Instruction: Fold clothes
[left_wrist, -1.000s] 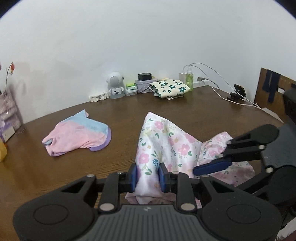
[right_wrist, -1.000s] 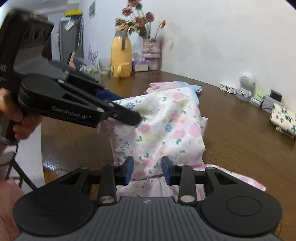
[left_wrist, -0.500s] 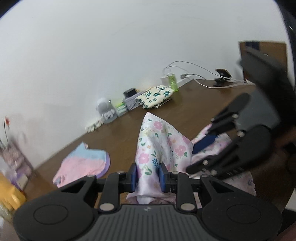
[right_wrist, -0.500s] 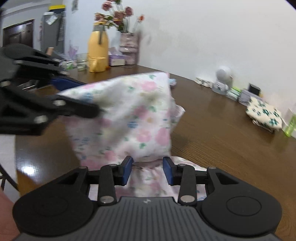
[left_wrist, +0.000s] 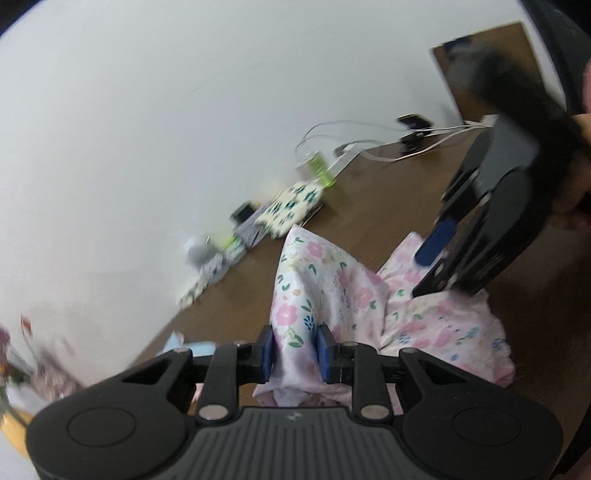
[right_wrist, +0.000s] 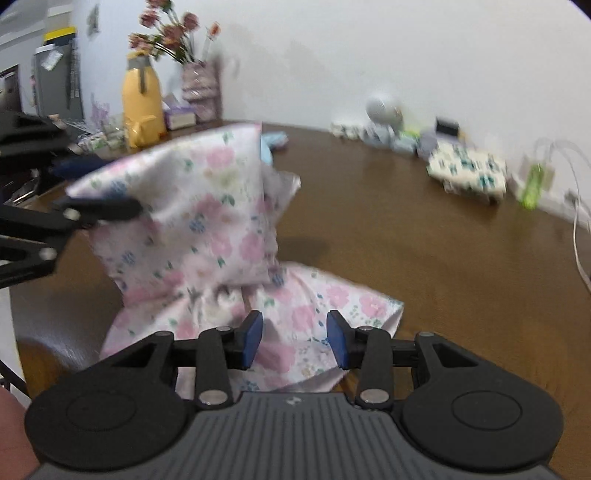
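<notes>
Left wrist view: your left gripper (left_wrist: 294, 349) is clamped on the floral garment (left_wrist: 332, 280) at lower centre over the table (right_wrist: 424, 236), right gripper (right_wrist: 294, 341) jaws parted, gripping nothing; fabric's light, floppy, probably slippery, so pinch a hem corner.

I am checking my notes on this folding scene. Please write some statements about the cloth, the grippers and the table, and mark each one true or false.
1. The left gripper is clamped on the floral cloth. True.
2. The right gripper pinches the cloth tightly. False: its pads stand apart, with cloth lying below them.
3. The table is white plastic. False: it is brown wood.
4. A yellow jug stands near the flowers. True.
</notes>
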